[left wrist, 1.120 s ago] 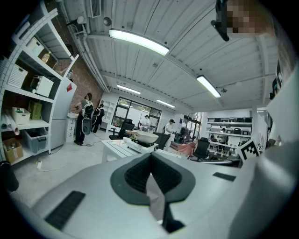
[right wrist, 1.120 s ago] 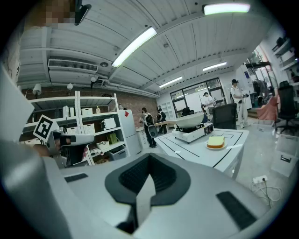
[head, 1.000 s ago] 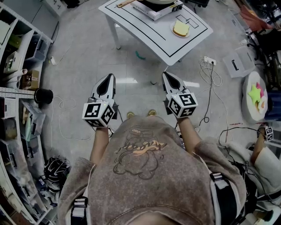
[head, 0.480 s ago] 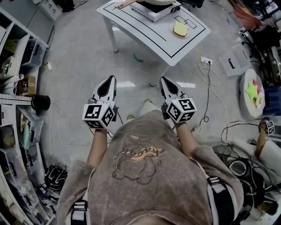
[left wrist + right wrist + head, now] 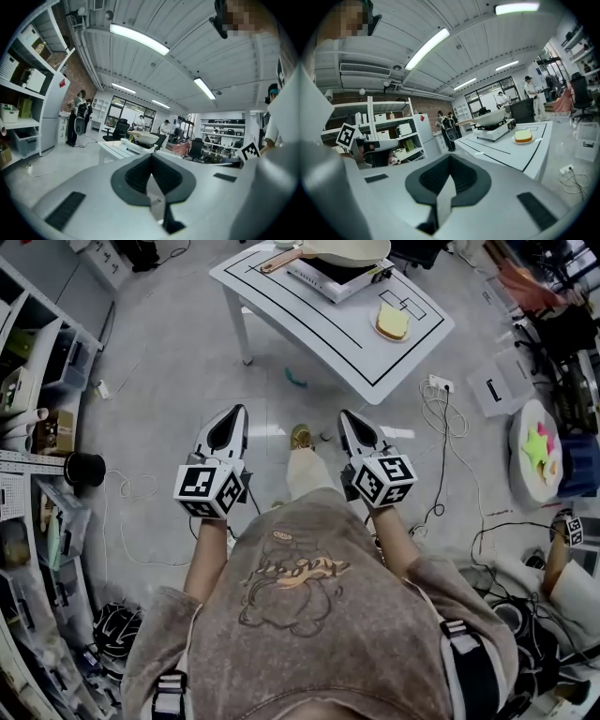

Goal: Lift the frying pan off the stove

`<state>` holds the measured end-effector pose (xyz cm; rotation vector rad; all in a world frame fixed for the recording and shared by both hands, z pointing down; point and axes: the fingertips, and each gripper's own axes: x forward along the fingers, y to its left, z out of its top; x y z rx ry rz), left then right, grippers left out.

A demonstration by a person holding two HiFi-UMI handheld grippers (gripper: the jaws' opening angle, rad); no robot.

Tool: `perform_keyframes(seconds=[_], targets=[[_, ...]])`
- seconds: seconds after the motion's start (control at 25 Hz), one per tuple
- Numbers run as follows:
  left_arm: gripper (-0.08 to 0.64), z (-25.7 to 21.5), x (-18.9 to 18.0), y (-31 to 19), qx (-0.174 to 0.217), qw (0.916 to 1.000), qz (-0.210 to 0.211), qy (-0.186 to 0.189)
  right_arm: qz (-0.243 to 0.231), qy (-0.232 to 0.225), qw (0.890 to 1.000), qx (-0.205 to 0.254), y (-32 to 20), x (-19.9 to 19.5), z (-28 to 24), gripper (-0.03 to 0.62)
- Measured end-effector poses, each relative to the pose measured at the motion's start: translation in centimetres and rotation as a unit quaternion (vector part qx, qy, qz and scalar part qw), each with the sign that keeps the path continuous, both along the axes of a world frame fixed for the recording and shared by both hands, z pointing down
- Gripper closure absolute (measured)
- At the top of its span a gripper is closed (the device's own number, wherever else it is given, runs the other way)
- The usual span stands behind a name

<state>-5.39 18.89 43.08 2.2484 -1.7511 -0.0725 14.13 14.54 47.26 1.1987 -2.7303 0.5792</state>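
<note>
A cream frying pan [image 5: 347, 250] with a wooden handle sits on a small white stove [image 5: 336, 275] at the far end of a low white table [image 5: 309, 324]. The pan [image 5: 493, 116] and stove [image 5: 496, 129] also show in the right gripper view, the pan [image 5: 146, 137] far off in the left gripper view. My left gripper [image 5: 232, 412] and right gripper [image 5: 343, 417] are both shut and hold nothing. They hang over the floor, well short of the table.
A plate with toast [image 5: 392, 323] lies on the table right of the stove. Shelves [image 5: 33, 381] line the left. Cables and a power strip [image 5: 439, 383] lie on the floor at right, beside a round tray with a star [image 5: 541, 448]. People [image 5: 78, 117] stand far off.
The view has advanced toward the table: pan and stove now show fuller at the top. Both grippers stay shut, side by side. One foot has stepped forward between them.
</note>
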Motion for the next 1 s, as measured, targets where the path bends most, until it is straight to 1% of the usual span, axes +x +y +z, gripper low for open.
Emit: perform_keyframes(seconds=[0.28,0.6,0.8,1.0], targets=[[0.554,0.4,-2.1,-5.3,0.004,1.0000,-0.001,0.005,-0.008,-0.001,1.000,0.003,-5.5,-2.4,0.1,0.597],[0.554,-0.2,-3.9,-13.8,-0.002,1.0000,-0.001,0.008,-0.017,-0.001,1.000,-0.002,-14.3,-4.8,-0.6,0.597],[0.554,-1.2,-5.2,-18.9,-0.006,0.9999,-0.009,0.001,-0.022,-0.010,1.000,-0.005,-19.9,-6.1,-1.3,0.597],[0.554,-1.6,-6.5,-23.6,-0.013,0.9996,-0.026,0.003,-0.029,-0.018,0.999,-0.010,-25.0,-7.1,-1.6,0.596]])
